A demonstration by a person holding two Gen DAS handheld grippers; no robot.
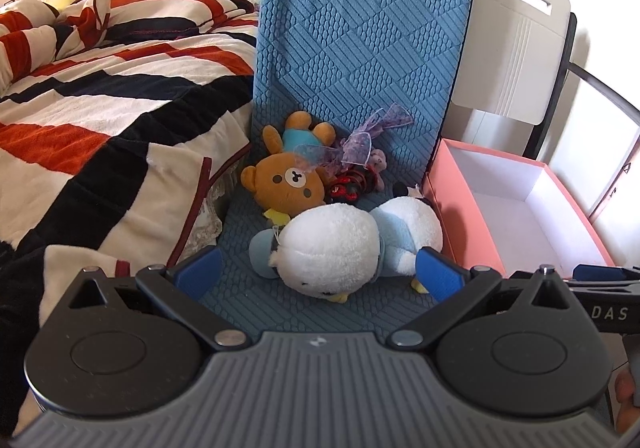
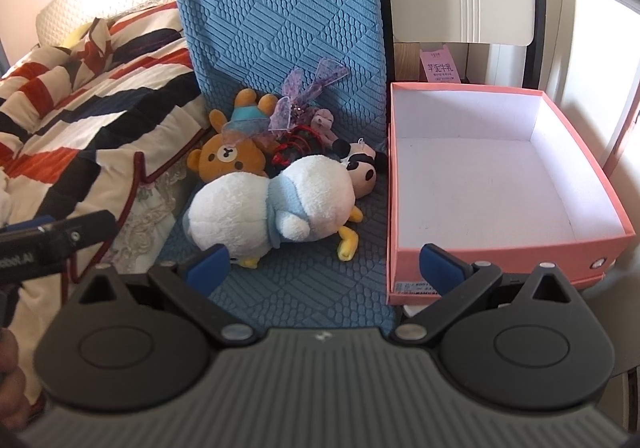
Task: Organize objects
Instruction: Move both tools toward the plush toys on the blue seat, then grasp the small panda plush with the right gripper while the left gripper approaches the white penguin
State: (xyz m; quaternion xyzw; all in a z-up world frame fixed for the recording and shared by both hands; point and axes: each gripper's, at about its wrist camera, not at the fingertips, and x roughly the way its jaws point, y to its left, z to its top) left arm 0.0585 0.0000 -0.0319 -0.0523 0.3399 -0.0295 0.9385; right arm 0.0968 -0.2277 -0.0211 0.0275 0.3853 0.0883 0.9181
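Both claws, left claw point(image 1: 318, 268) and right claw point(image 2: 326, 264), gape wide, empty; "DAS" marks the right one at three o'clock; a pink card point(image 2: 436, 66) bears tiny characters I cannot read above the pink cardboard box point(image 2: 508, 260).

White letters "DAS" stand on the right gripper point(image 1: 600, 280) — "芋泥牛乳" on a pink card point(image 2: 437, 64).

Black linkage gripper point(image 1: 318, 270), grey ribbed body, blue pads point(image 1: 200, 268), silver rivets
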